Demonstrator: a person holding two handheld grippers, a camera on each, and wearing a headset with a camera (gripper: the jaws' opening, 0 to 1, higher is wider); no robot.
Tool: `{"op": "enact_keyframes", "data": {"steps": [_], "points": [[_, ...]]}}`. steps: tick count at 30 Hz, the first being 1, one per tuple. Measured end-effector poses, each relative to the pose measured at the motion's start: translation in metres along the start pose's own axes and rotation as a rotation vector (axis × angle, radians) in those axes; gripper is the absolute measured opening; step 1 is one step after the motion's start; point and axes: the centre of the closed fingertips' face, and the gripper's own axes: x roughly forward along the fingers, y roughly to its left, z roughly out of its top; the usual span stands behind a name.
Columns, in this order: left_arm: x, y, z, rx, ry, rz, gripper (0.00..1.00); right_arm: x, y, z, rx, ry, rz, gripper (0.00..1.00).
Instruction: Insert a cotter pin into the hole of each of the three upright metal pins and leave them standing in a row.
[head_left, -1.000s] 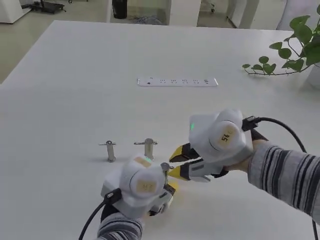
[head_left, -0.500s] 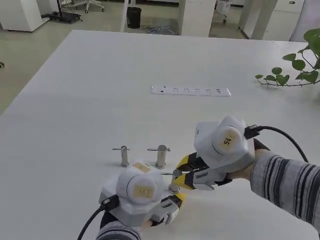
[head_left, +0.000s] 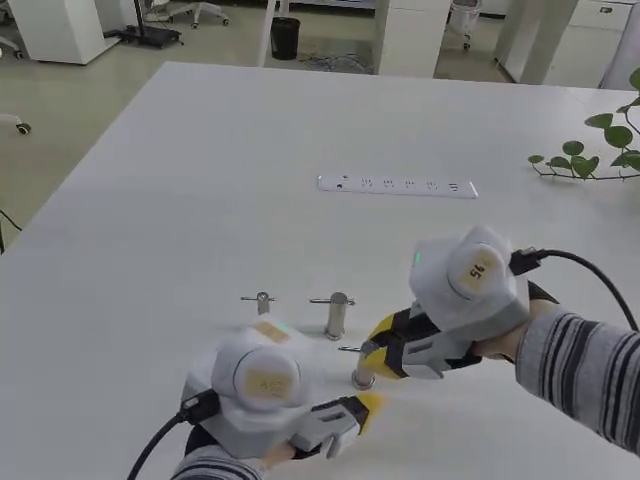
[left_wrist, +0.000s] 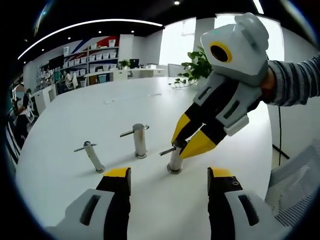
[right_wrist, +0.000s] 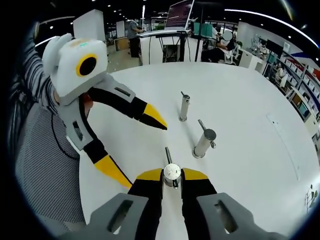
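Right gripper (head_left: 372, 352): pinched on third pin (left_wrist: 175, 161). Left gripper (left_wrist: 169, 175): wide apart, empty. Release slowly, keep pin upright, in line.

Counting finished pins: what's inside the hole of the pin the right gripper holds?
A cotter pin pokes from one side of the metal pin; the right gripper's fingers cover the other.

This looks like an open-plan office or lab hall. A big white surface (head_left: 200, 180) carries a power strip (head_left: 397, 186) at 12 o'clock and a potted plant (head_left: 590, 160) at 2 o'clock. A bin (head_left: 284, 24) stands on the floor beyond. The gripper views show shelves (left_wrist: 95, 65) of boxes, ceiling light strips (left_wrist: 100, 22), and desks (right_wrist: 170, 35) with a screen (right_wrist: 180, 12).
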Motion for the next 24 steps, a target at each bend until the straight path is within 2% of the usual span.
{"op": "enact_keyframes", "data": {"steps": [3, 5, 9, 11, 17, 24], "points": [[-0.005, 0.005, 0.002, -0.013, -0.009, 0.003, 0.65, -0.002, -0.003, -0.002, -0.009, 0.014, 0.000, 0.08], [-0.010, 0.011, 0.004, -0.005, -0.017, 0.015, 0.67, -0.003, -0.006, -0.003, -0.008, 0.017, 0.001, 0.08], [-0.020, 0.022, 0.003, 0.012, -0.003, 0.036, 0.70, -0.006, -0.014, -0.005, 0.004, 0.021, -0.008, 0.08], [-0.026, 0.028, 0.005, 0.017, -0.016, 0.049, 0.71, -0.007, -0.018, -0.006, 0.009, 0.030, -0.011, 0.08], [-0.041, 0.038, 0.005, 0.010, -0.032, 0.061, 0.73, -0.011, -0.031, -0.009, 0.012, 0.048, -0.022, 0.08], [-0.046, 0.044, 0.004, 0.022, -0.027, 0.069, 0.73, -0.015, -0.041, -0.011, 0.008, 0.067, -0.024, 0.08]]}}
